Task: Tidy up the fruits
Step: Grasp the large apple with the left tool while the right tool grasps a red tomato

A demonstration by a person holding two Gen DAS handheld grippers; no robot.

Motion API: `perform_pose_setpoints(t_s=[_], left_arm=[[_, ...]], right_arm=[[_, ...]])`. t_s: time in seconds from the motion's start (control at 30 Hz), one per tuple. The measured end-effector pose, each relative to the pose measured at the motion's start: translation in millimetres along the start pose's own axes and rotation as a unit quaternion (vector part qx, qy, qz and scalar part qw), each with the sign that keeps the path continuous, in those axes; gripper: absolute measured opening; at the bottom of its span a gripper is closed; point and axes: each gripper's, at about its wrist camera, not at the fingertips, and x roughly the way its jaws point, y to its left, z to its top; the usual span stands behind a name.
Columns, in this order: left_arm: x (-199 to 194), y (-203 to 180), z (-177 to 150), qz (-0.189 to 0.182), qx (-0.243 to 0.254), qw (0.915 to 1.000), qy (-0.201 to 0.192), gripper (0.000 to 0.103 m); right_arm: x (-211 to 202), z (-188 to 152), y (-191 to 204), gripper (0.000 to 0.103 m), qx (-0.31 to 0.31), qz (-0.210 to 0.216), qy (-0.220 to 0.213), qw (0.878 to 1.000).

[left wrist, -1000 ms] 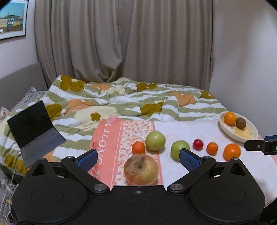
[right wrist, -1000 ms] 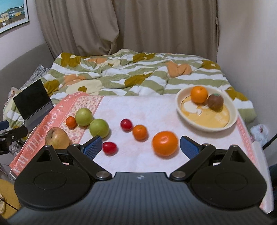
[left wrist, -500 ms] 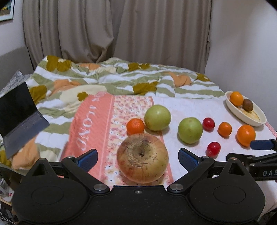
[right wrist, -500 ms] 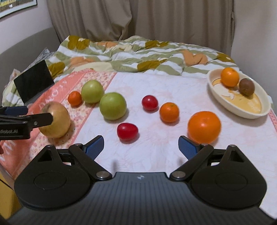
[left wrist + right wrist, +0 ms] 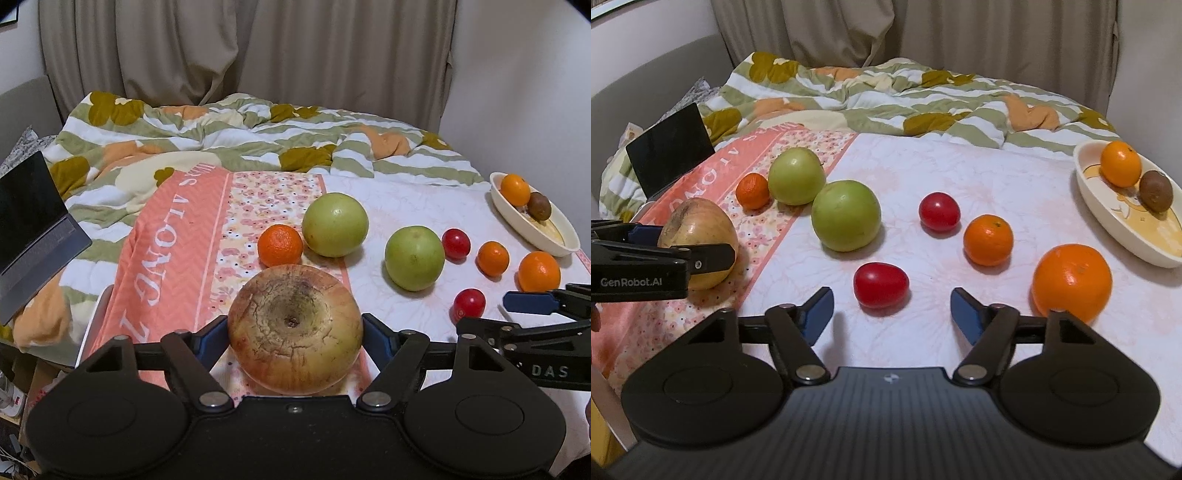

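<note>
Far left, the left gripper (image 5: 294, 334) has its pads squeezed onto the big russet apple (image 5: 294, 328), which sits on the pink cloth (image 5: 173, 236), probably ready to lift. Middle, two green apples (image 5: 846, 215) wait beside tomatoes. Near right, the right gripper (image 5: 892, 308) hangs spread wide behind the red tomato (image 5: 881, 285), lined up for it. Far right, the bowl (image 5: 1123, 236) holds two fruits already.

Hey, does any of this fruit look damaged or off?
Yes: the big yellowish apple between the left gripper fingers has a brown, cracked patch around its stem pit. The green apples, oranges and red fruits look sound.
</note>
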Motion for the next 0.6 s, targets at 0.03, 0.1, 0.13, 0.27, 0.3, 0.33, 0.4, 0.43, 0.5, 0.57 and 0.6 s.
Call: perform_pose_setpoints(t_s=[0.03,0.1,0.13,0.27,0.3,0.33,0.4,0.43,0.5,0.57,0.6], left_arm=[[0,0,0,0.0,-0.002,1.0,0.0,0.079],[-1,0,-1,-0.002,-0.004,1.0,0.0,0.079],[-1,0,-1,-0.002,-0.005,1.0,0.0,0.079],[-4,3,-3,0.001,-0.003,1.0,0.002,0.079],[-5,4,-3,0.002,-0.003,1.0,0.002,0.079],[-6,5,-4,0.003,-0.003,1.0,0.003,0.079],[-8,8,-5,0.004,-0.005,1.0,0.003,0.079],[-9,9,-6,0.004,-0.006,1.0,0.003,0.079],[-11,11,-7,0.003,-0.007,1.0,0.003,0.079],[-13,12,-8,0.002,-0.006,1.0,0.003,0.078],[-14,12,-9,0.002,-0.006,1.0,0.003,0.078]], right_arm=[[2,0,1,0.08,-0.002,0.001,0.002,1.0],[4,1,2,0.077,-0.004,0.002,0.004,1.0],[6,2,2,0.075,-0.005,0.002,0.004,1.0],[12,4,3,0.067,-0.007,0.003,0.005,1.0],[13,4,4,0.066,-0.008,0.004,0.006,1.0],[14,4,4,0.063,-0.009,0.003,0.007,1.0],[15,5,5,0.051,-0.01,0.003,0.006,1.0],[16,5,5,0.051,-0.011,0.004,0.006,1.0],[16,6,5,0.051,-0.01,0.004,0.005,1.0],[15,6,5,0.05,-0.01,0.006,0.005,1.0],[14,6,6,0.05,-0.011,0.006,0.004,1.0]])
